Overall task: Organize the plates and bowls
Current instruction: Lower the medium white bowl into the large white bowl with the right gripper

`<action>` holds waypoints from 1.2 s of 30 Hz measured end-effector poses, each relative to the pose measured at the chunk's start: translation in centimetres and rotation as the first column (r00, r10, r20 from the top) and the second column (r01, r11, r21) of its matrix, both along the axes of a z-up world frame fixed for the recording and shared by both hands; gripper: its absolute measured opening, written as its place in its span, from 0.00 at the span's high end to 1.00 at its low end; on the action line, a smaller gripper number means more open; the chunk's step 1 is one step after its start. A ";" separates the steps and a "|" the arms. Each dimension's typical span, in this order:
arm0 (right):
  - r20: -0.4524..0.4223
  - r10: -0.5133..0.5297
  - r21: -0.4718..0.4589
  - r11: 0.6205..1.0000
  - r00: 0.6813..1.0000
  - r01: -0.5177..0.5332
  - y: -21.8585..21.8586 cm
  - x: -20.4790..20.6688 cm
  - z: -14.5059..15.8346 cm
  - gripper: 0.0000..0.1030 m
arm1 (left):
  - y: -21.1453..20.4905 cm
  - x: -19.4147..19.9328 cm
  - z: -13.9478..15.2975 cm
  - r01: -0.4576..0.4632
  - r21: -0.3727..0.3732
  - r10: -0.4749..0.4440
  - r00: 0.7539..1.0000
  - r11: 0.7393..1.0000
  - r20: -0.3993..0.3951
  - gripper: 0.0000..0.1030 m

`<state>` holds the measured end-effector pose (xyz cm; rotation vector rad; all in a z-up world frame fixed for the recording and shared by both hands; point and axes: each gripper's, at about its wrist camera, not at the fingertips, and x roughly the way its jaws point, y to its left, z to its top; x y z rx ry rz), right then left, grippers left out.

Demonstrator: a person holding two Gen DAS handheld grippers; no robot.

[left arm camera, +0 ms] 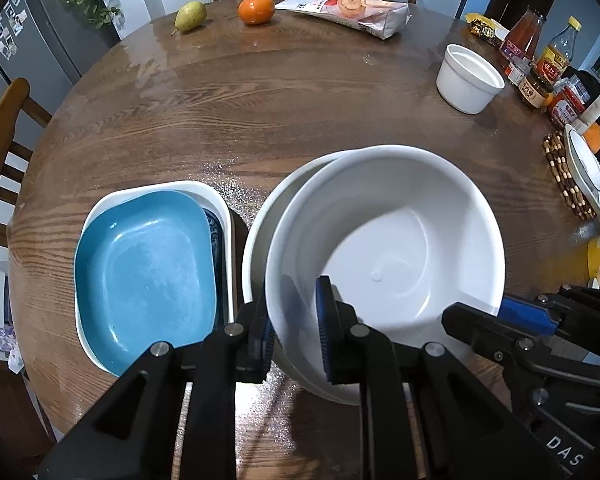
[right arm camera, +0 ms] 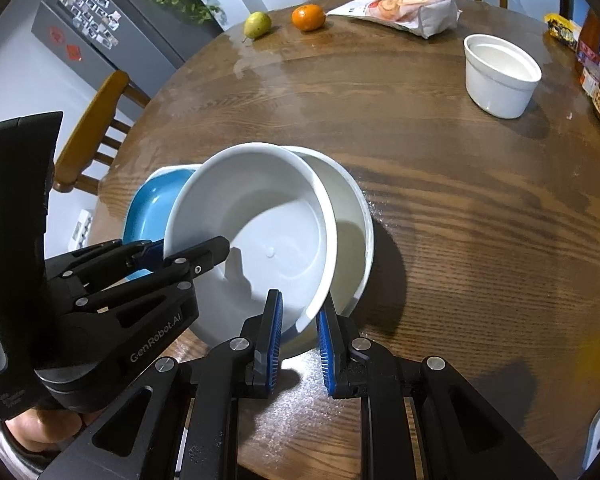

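Note:
A large white bowl (left arm camera: pixel 384 248) is held tilted over a second white bowl (left arm camera: pixel 256 240) that stands on the round wooden table (left arm camera: pixel 220 112). My left gripper (left arm camera: pixel 296 332) is shut on the near-left rim of the top bowl. My right gripper (right arm camera: pixel 298 340) is shut on its near-right rim; it also shows in the left wrist view (left arm camera: pixel 512 312). In the right wrist view the top bowl (right arm camera: pixel 260 236) leans on the lower bowl (right arm camera: pixel 352 216). To the left, a blue square plate (left arm camera: pixel 144 276) lies in a white square dish (left arm camera: pixel 220 208).
A small white ramekin (left arm camera: pixel 470 78) stands at the right. A pear (left arm camera: pixel 190 16), an orange (left arm camera: pixel 256 10) and a snack bag (left arm camera: pixel 352 10) lie at the far edge. Sauce bottles (left arm camera: pixel 540 64), a beaded trivet (left arm camera: pixel 564 172) with a plate sit at the right. Chairs surround the table.

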<state>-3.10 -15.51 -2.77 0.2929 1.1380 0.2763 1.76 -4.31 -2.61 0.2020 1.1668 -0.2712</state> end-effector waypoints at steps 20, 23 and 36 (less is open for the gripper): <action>0.004 -0.001 -0.021 1.000 1.000 0.001 0.2 0.0 0.3 0.82 | -0.4 -0.1 -0.2 0.016 0.036 -0.017 1.000 0.999 0.018 0.85; 0.004 -0.002 -0.021 1.000 1.000 0.002 0.2 0.1 0.3 0.82 | -0.5 0.0 -0.2 0.018 0.041 -0.019 1.000 0.999 0.020 0.84; 0.004 -0.004 -0.025 1.000 1.000 0.004 0.2 0.0 0.3 0.82 | -0.7 0.1 -0.3 0.018 0.046 -0.019 1.000 0.999 0.021 0.83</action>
